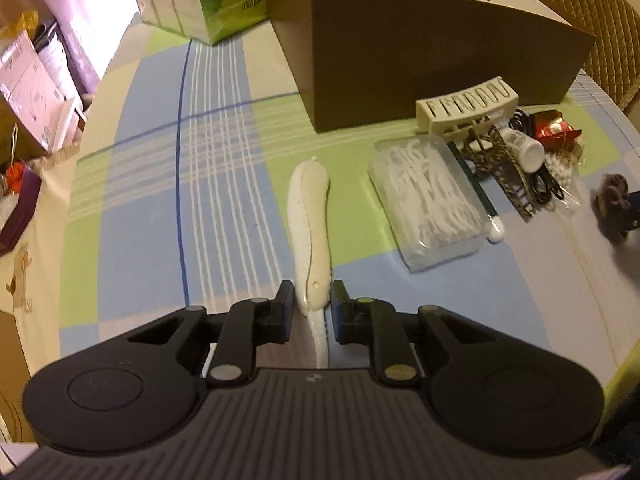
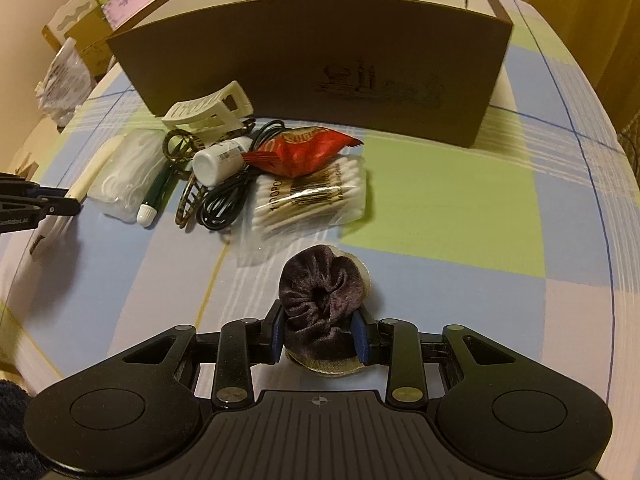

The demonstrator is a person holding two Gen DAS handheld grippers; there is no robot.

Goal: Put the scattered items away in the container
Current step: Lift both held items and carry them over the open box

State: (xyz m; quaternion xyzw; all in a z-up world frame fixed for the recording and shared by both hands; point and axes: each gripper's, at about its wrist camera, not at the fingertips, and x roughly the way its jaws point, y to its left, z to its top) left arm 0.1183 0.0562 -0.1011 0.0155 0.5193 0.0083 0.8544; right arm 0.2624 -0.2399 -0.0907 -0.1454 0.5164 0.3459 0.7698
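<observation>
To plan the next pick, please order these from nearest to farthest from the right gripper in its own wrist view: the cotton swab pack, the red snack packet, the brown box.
1. Cotton swab pack, just ahead of the right gripper.
2. Red snack packet, resting on the pack's far edge.
3. Brown box, at the back.

I'm looking at a home dining room: checked tablecloth (image 1: pixel 224 168), quilted chair (image 1: pixel 600 32), tissue packs (image 1: pixel 208 0).

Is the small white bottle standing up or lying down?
Lying down: the white bottle rests on its side in the pile, its cap end facing the camera.
</observation>
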